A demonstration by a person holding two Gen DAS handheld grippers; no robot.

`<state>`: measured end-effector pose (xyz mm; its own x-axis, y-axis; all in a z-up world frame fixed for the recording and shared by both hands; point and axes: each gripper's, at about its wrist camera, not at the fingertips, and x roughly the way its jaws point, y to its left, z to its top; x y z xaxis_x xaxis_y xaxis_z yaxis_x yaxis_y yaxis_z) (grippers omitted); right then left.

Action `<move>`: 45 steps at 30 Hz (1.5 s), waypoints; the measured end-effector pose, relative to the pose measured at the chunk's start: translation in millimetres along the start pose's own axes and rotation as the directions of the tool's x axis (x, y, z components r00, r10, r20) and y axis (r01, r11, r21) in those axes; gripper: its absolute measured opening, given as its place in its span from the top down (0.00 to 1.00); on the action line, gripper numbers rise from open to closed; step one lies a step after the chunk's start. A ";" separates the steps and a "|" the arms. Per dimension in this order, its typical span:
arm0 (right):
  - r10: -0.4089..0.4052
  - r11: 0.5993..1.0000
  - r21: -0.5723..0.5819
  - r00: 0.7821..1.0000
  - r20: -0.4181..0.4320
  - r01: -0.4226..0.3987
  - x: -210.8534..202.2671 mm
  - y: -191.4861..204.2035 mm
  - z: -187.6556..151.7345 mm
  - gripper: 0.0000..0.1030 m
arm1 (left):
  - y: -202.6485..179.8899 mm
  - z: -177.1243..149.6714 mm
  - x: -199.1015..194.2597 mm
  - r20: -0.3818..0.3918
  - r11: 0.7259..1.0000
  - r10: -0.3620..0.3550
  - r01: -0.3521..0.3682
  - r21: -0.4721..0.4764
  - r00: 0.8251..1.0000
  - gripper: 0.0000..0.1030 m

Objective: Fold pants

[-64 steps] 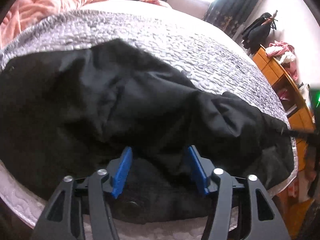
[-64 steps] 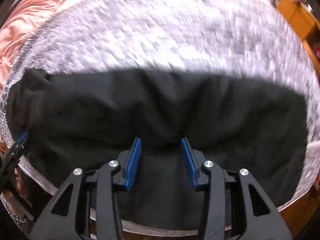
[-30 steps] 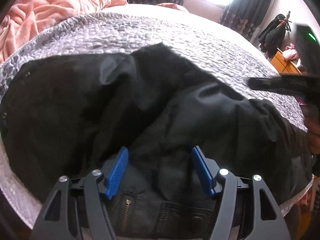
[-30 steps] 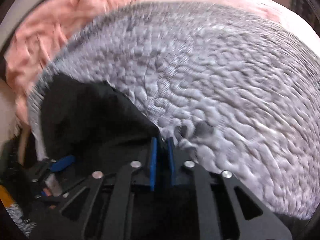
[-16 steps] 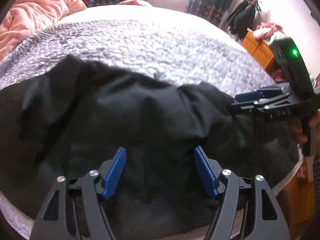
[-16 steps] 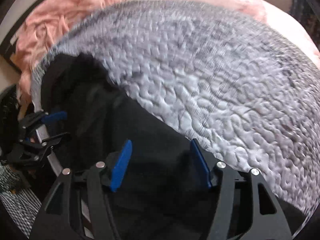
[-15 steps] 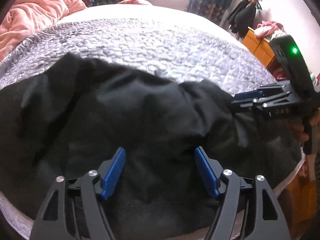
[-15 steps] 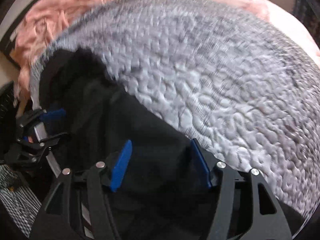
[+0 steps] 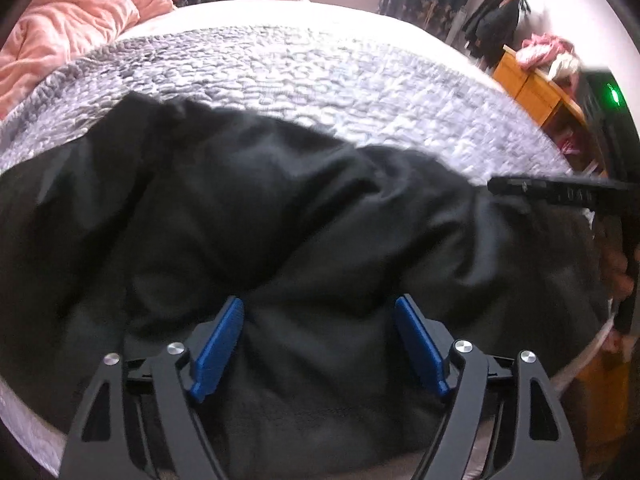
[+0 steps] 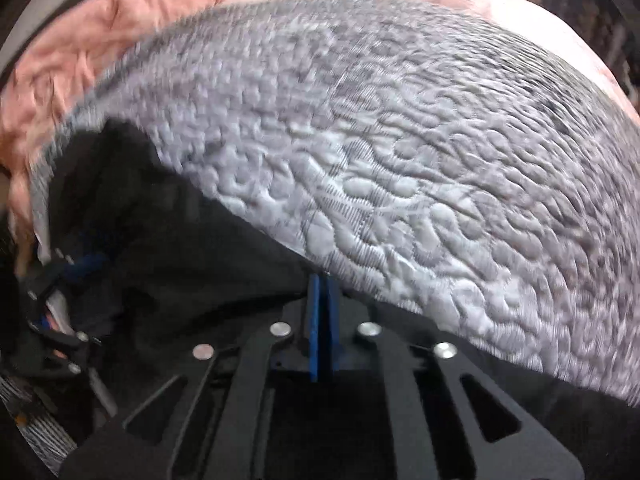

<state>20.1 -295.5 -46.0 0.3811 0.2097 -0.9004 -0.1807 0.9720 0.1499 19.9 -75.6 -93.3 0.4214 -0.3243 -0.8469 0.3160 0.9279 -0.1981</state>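
The black pants [image 9: 280, 216] lie bunched across the lower half of the left wrist view, on a grey quilted bedspread [image 9: 320, 80] that fills the upper middle. The left gripper [image 9: 320, 340] hangs over them with its blue fingers wide apart, having just been opening, nothing pinched. The right gripper [image 10: 323, 300] has just been closing; its fingers meet at the pants' edge, but whether cloth is caught between them I cannot tell. A pink blanket [image 9: 68, 24] sits upper left.

Grey quilt [image 10: 400, 160] beyond open, pants [image 9: 280, 220] heaped nr edge, peach duvet [image 9: 72, 20] far-left
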 end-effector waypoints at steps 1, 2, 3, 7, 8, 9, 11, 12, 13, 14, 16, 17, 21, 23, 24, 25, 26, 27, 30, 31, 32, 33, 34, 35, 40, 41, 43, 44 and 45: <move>0.007 1.000 0.013 1.000 0.015 -0.007 -12.2 3.4 -6.2 0.90 | -2.1 -0.3 -6.3 0.009 1.000 -0.001 0.001 -0.002 1.000 0.24; 0.016 1.000 0.021 0.999 0.031 -0.016 -20.7 7.9 -11.9 0.90 | -6.6 -2.0 -13.6 0.021 1.000 -0.009 0.009 0.000 1.000 0.24; 0.045 0.998 0.031 0.998 0.042 -0.046 -30.6 15.0 -22.8 0.90 | -9.0 -3.7 -16.6 0.025 1.000 -0.020 0.020 0.000 0.999 0.24; 0.032 0.999 0.035 0.999 0.000 -0.032 -27.3 46.8 -54.7 0.90 | -17.3 -12.9 -7.0 0.000 1.000 -0.001 0.001 0.031 1.000 0.24; -0.007 0.999 0.051 1.000 -0.030 0.009 -19.3 49.2 -63.7 0.90 | -15.9 -15.1 2.2 -0.025 0.999 0.011 -0.010 0.034 1.000 0.24; -0.028 0.997 0.072 0.998 -0.063 0.033 -9.6 47.8 -70.5 0.90 | -12.3 -18.0 14.7 -0.053 0.999 0.014 -0.012 0.035 0.998 0.24; -0.030 0.989 0.142 0.993 -0.111 0.046 9.8 40.2 -79.7 0.95 | -15.1 -20.5 18.5 -0.034 0.996 0.042 -0.039 0.080 0.999 0.24; -0.018 0.985 0.169 0.995 -0.100 0.034 9.6 37.7 -81.4 0.96 | -18.3 -20.4 15.4 -0.034 0.994 0.050 -0.047 0.100 0.998 0.25; -0.009 0.983 0.181 0.995 -0.096 0.027 6.9 36.9 -80.9 0.96 | -18.4 -19.8 11.5 -0.033 0.994 0.046 -0.043 0.098 0.998 0.25; -0.005 0.982 0.187 0.996 -0.090 0.022 3.5 37.6 -80.8 0.94 | -17.4 -19.7 6.0 -0.031 0.996 0.039 -0.037 0.087 0.999 0.25; 0.014 0.980 0.199 0.999 -0.051 -0.004 -8.6 44.9 -82.1 0.90 | -9.2 -20.2 -12.3 -0.027 0.999 0.013 -0.012 0.048 1.000 0.24; 0.034 0.981 0.190 0.999 -0.029 -0.028 -14.7 52.5 -82.1 0.90 | -4.9 -21.1 -19.0 -0.027 0.999 0.002 -0.001 0.036 1.000 0.24; 0.099 0.983 0.155 0.995 0.000 -0.098 -22.5 95.7 -82.5 0.90 | 43.4 -29.7 -53.2 -0.040 0.998 -0.010 0.007 -0.069 0.999 0.25; 0.162 0.976 0.146 0.987 -0.007 -0.160 -13.7 123.0 -79.4 0.90 | 68.9 -36.4 -63.8 -0.066 0.991 -0.009 0.000 -0.133 0.998 0.26; 0.182 0.975 0.135 0.983 -0.017 -0.179 -8.9 135.3 -76.2 0.90 | 83.6 -40.3 -68.4 -0.083 0.985 -0.007 -0.007 -0.172 0.997 0.28; 0.198 0.973 0.123 0.980 -0.025 -0.194 -1.6 149.7 -72.7 0.90 | 98.1 -43.4 -72.5 -0.095 0.977 -0.010 -0.010 -0.213 0.995 0.31; 0.209 0.972 0.113 0.977 -0.034 -0.204 5.7 161.6 -68.3 0.90 | 114.0 -47.2 -76.4 -0.105 0.965 -0.025 -0.003 -0.261 0.994 0.32; 0.219 0.972 0.093 0.974 -0.048 -0.214 13.6 177.1 -64.8 0.90 | 128.3 -51.5 -79.2 -0.108 0.952 -0.046 0.011 -0.306 0.993 0.33; 0.210 0.977 0.057 0.975 -0.069 -0.206 27.6 200.5 -54.3 0.90 | 165.9 -62.7 -78.2 -0.107 0.887 -0.156 0.092 -0.453 0.982 0.39; 0.202 0.979 0.050 0.976 -0.077 -0.198 33.0 206.7 -51.0 0.90 | 173.2 -65.4 -76.6 -0.102 0.869 -0.186 0.116 -0.481 0.977 0.39; 0.203 0.979 0.051 0.976 -0.084 -0.199 35.4 208.2 -50.1 0.90 | 179.8 -68.6 -74.1 -0.097 0.849 -0.217 0.139 -0.510 0.971 0.40; 0.203 0.978 0.059 0.975 -0.093 -0.198 39.6 210.8 -49.0 0.90 | 186.3 -70.4 -70.3 -0.086 0.826 -0.251 0.167 -0.538 0.964 0.41; 0.198 0.979 0.062 0.975 -0.096 -0.193 41.1 209.7 -48.7 0.90 | 190.3 -71.1 -66.9 -0.079 0.811 -0.277 0.189 -0.554 0.958 0.41; 0.192 0.981 0.062 0.976 -0.099 -0.186 42.5 208.5 -48.3 0.89 | 193.3 -72.6 -63.9 -0.073 0.797 -0.295 0.203 -0.569 0.953 0.42; 0.190 0.981 0.070 0.976 -0.106 -0.183 45.7 204.3 -48.3 0.92 | 207.4 -75.6 -48.8 -0.054 0.744 -0.326 0.221 -0.631 0.944 0.43; 0.187 0.981 0.067 0.977 -0.106 -0.181 45.9 203.8 -48.9 0.92 | 209.4 -76.5 -49.6 -0.038 0.732 -0.332 0.232 -0.641 0.942 0.43; 0.179 0.983 0.059 0.978 -0.109 -0.173 47.4 204.7 -49.5 0.92 | 215.7 -76.5 -49.4 -0.008 0.704 -0.343 0.252 -0.664 0.939 0.48; 0.179 0.983 0.060 0.978 -0.108 -0.173 47.5 204.4 -49.8 0.92 | 218.7 -76.9 -49.1 0.006 0.693 -0.342 0.256 -0.674 0.940 0.51; 0.179 0.983 0.059 0.978 -0.105 -0.174 47.1 204.0 -50.3 0.92 | 222.1 -77.0 -46.4 0.009 0.681 -0.338 0.251 -0.687 0.941 0.58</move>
<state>-44.5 -92.6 -78.5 0.2457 0.3683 -0.8967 -0.1902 0.9254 0.3280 5.1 159.8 -135.9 0.2976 -0.6204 -0.7256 -0.2630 0.6773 -0.6870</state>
